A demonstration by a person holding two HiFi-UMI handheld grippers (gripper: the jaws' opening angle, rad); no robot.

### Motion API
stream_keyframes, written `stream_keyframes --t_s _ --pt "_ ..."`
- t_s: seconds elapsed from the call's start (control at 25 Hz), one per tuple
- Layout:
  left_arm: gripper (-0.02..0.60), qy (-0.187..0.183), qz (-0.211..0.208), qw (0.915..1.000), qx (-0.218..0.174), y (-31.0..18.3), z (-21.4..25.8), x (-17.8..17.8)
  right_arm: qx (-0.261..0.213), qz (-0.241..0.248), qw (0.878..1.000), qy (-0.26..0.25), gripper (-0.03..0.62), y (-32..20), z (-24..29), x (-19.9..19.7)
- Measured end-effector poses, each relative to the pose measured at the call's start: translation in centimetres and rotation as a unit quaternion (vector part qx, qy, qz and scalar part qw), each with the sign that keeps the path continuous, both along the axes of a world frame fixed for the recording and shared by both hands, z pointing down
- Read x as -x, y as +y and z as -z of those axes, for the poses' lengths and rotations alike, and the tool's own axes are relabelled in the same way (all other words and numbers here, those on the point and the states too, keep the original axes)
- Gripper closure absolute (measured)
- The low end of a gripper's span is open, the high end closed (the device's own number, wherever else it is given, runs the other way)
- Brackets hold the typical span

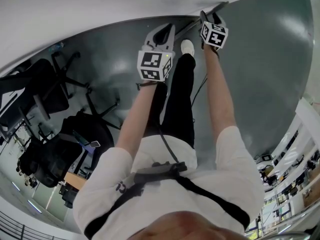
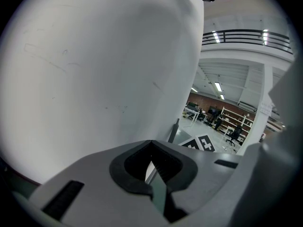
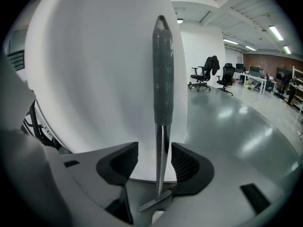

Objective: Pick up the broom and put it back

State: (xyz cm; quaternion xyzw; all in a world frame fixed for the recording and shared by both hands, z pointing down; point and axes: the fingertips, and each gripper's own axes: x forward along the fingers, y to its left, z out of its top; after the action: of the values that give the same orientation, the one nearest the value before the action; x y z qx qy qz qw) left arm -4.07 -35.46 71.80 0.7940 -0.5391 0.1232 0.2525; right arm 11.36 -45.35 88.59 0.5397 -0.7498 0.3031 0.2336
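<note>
The broom stands upright by the white wall (image 3: pixel 94 79); only its handle shows. In the right gripper view its grey grip (image 3: pixel 162 70) rises over a thin metal shaft (image 3: pixel 161 155). My right gripper (image 3: pixel 155 162) is open: the shaft passes between the jaws with a gap on each side. In the left gripper view my left gripper (image 2: pixel 152 167) is shut on the thin shaft, lower down; the handle's tip (image 2: pixel 175 129) and the right gripper's marker cube (image 2: pixel 201 143) show beyond. In the head view both grippers, left (image 1: pixel 161 34) and right (image 1: pixel 212 18), reach toward the wall. The broom's head is hidden.
The grey floor (image 1: pixel 260 74) runs right of the wall. Black office chairs (image 1: pixel 45 89) stand at the left in the head view, and more chairs (image 3: pixel 204 72) stand farther off. The person's white shoe (image 1: pixel 187 46) is near the wall's foot. Shelves (image 2: pixel 227 117) stand far back.
</note>
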Motion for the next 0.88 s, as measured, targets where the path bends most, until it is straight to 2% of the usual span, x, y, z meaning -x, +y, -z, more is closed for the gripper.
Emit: stream_keyframes --t_s 0.28,0.52,0.68,0.88 --pt "0.569 -0.001 0.001 1.0000 0.001 0.2 -0.3 -0.4 -0.007 0.021 1.000 -0.013 0.396 0.4 0.3 -0.2" --pt "0.569 -0.001 0.003 1.0000 -0.007 0.2 1.0 -0.6 -0.017 0.006 0.999 -0.027 0.397 2.3 2.6 -2.2" --pt "0.569 0.000 0.004 0.9999 -0.017 1.1 3.4 -0.2 -0.042 0.023 0.998 -0.044 0.398 5.6 7.8 -2.0" --pt "0.569 -0.009 -0.009 0.9992 -0.039 3.2 7.1 0.6 -0.112 0.069 0.990 -0.041 0.399 9.6 17.2 0.9"
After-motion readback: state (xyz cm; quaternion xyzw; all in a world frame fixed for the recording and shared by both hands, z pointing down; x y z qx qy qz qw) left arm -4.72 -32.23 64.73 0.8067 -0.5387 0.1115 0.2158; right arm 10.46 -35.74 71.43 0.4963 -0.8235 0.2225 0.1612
